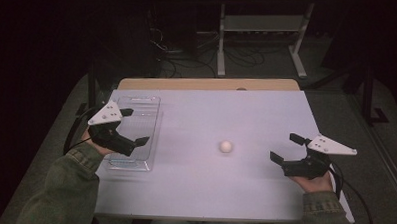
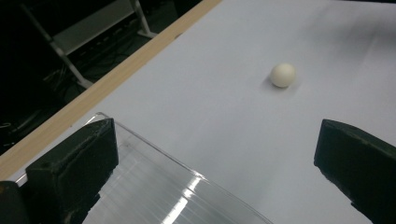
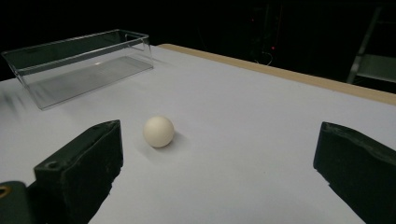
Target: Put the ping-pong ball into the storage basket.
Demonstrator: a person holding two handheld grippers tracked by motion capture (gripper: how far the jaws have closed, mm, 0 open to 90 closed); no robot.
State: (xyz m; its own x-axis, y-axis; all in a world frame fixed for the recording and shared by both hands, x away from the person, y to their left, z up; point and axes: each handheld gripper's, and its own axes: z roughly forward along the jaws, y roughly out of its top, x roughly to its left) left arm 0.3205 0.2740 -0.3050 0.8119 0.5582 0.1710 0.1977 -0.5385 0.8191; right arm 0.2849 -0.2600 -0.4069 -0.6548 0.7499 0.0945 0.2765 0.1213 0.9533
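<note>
Right gripper (image 3: 212,172) nearest lens, fingers (image 3: 81,170) spread wide, holding nothing — white ball (image 3: 159,131) ahead, nearer its left finger, apart. Ball sits mid-worktop (image 1: 266,114), round, no long axis. Left gripper (image 1: 135,126) equally wide, empty, over clear bin (image 1: 146,110) at left edge — ball well apart. Right hand likely nearer; open room all round ball.
</note>
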